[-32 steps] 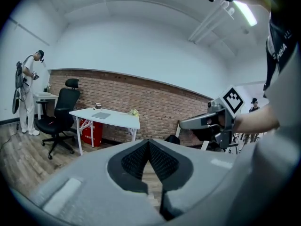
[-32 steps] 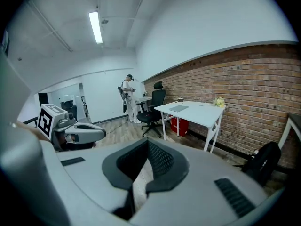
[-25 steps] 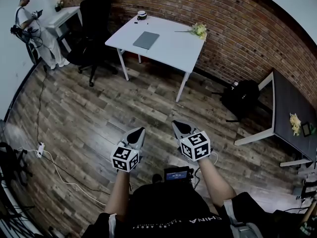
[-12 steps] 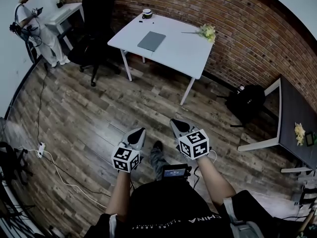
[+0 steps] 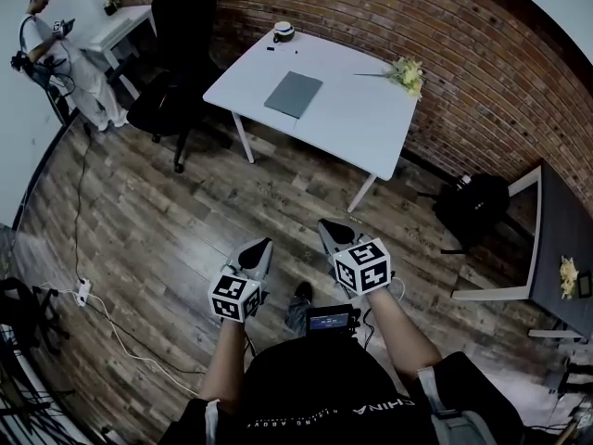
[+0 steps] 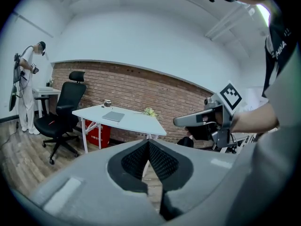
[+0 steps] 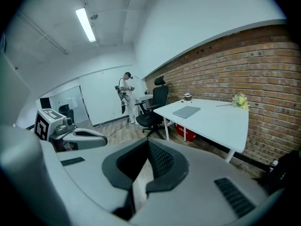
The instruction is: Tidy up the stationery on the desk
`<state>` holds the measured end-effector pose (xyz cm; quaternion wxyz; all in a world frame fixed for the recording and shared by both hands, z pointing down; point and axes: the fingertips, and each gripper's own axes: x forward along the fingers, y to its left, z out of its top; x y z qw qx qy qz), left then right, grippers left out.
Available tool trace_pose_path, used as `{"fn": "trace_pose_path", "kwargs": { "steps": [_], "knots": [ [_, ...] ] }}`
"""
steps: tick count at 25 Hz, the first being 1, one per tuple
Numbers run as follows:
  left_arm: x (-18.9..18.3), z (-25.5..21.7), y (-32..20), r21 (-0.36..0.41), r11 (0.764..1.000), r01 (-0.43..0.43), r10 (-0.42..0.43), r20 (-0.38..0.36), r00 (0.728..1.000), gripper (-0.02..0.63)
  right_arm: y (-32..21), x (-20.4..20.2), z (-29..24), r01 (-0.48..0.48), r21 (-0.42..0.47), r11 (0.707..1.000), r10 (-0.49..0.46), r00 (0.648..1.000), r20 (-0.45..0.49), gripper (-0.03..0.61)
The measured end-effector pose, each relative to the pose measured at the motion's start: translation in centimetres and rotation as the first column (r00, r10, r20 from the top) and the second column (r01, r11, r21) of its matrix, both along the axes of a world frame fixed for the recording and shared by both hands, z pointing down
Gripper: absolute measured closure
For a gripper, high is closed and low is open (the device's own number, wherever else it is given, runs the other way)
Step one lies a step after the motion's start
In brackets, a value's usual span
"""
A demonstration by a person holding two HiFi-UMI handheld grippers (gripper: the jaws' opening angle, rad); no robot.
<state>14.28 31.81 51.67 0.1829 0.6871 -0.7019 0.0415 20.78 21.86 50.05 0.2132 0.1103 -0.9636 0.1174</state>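
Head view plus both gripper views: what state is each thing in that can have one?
left claw: shut, nothing between the jaws
right claw: shut, nothing between the jaws
grey notebook: closed, flat on the white desk
flowers: lying on their side on the desk
office chair: unoccupied, beside the desk
backpack: on the floor

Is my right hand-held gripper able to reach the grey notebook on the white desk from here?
Probably not yet. The right hand-held gripper, shut, hangs over the wooden floor, well short of the white desk with the grey notebook. Only floor lies between, so stepping closer should do.
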Motion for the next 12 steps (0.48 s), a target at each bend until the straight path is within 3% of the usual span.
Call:
{"fn": "trace_pose_path", "kwargs": {
  "steps": [6, 12],
  "knots": [
    [-4.8, -0.8, -5.8, 0.003, 1.0, -0.008, 0.008, 0.023, 1.0, 0.609, -5.9, -4.5, -0.7, -0.017, 0.0, 1.0, 0.017, 1.0, 0.018, 0.569],
    [-7.7, -1.5, -10.8, -0.003, 0.999, -0.044, 0.044, 0.045, 0.998, 0.609, -11.4, -6.3, -1.6, -0.083, 0.002, 0.997, 0.083, 0.995, 0.047, 0.569]
  ]
}}
